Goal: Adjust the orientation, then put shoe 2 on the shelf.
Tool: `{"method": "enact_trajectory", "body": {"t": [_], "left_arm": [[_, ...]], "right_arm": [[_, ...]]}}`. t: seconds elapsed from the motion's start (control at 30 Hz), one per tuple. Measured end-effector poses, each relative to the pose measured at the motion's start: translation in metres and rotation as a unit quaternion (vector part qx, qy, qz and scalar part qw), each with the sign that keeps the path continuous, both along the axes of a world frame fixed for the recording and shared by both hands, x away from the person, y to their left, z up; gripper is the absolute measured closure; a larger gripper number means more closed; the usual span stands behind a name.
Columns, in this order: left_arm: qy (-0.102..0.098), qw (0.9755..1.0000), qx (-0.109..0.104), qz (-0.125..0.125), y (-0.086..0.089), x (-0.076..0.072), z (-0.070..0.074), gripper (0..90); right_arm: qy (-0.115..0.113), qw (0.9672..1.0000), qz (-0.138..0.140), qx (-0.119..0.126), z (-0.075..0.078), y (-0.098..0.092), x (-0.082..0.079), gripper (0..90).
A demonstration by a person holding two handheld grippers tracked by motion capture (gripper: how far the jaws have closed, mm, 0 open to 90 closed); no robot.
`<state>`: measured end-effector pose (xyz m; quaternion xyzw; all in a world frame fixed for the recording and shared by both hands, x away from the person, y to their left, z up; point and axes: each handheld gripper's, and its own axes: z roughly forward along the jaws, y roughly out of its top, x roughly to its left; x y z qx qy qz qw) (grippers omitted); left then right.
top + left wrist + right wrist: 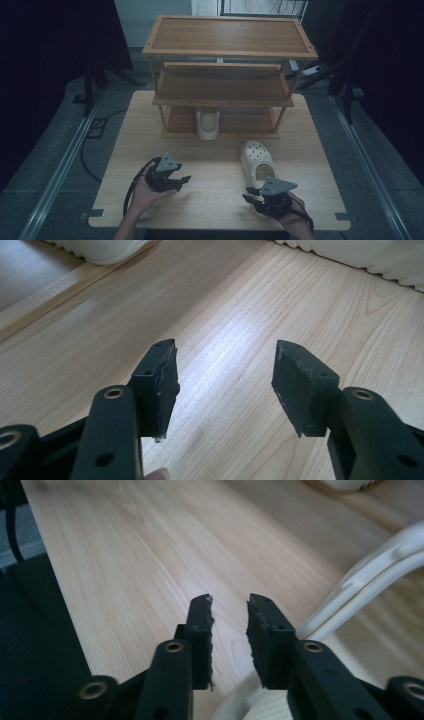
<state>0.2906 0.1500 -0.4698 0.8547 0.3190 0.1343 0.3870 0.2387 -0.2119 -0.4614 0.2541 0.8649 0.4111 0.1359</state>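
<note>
The right gripper [229,605] had its jaws parted by a narrow gap, with bare wood showing between the pads [260,640] and nothing pinched. Just beside its right jaw, in the right gripper view, the heel strap [360,585] of a cream clog curved past, close to the jaw but apart from it. In the high view that gripper [254,193] sat low at the near right of the table [210,165], its tips pointing left, with the clog [256,161] lying directly beyond it — toe away from the person, heel opening toward the gripper. The left gripper [225,382] held its jaws spread wide over bare tabletop, gripping nothing; a fingertip showed at the bottom edge of the left gripper view. From above, it [181,176] rested in the person's left hand [150,192] at the near left of the table, well apart from the clog. Farther out, a three-tier wooden shoe rack [225,52] stood at the far side of the table, and a second cream clog [207,125] sat on its lowest shelf, heel facing the person — the upper two shelves carried nothing. A black cable [95,155] trailed across the grey floor to the left of the table.
</note>
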Motion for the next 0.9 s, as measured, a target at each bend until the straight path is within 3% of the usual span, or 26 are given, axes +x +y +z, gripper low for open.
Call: {"method": "enact_trajectory", "body": {"t": [0.2, 0.4, 0.53, 0.8, 0.9], "left_arm": [[-0.005, 0.9996, -0.027, -0.003, -0.001, -0.001, 0.012, 43.8], [-0.001, 0.9996, -0.029, -0.001, 0.004, -0.001, 0.012, 43.4], [0.002, 0.9991, -0.042, 0.006, 0.008, -0.001, 0.013, 43.4], [0.011, 0.999, -0.043, 0.01, 0.004, 0.001, 0.008, 43.5], [0.013, 0.999, -0.043, 0.008, 0.001, 0.001, 0.006, 43.5]], "right_arm": [[-0.026, 0.9995, 0.01, -0.013, 0.019, 0.001, 0.013, 59.9], [-0.043, 0.9972, 0.025, -0.055, 0.056, -0.008, 0.039, 58.2], [-0.049, 0.9951, 0.03, -0.08, 0.069, -0.016, 0.056, 56.6], [-0.017, 0.9896, 0.056, -0.132, 0.069, -0.027, 0.085, 52.8], [0.001, 0.9853, 0.067, -0.157, 0.062, -0.029, 0.094, 52.1]]}}
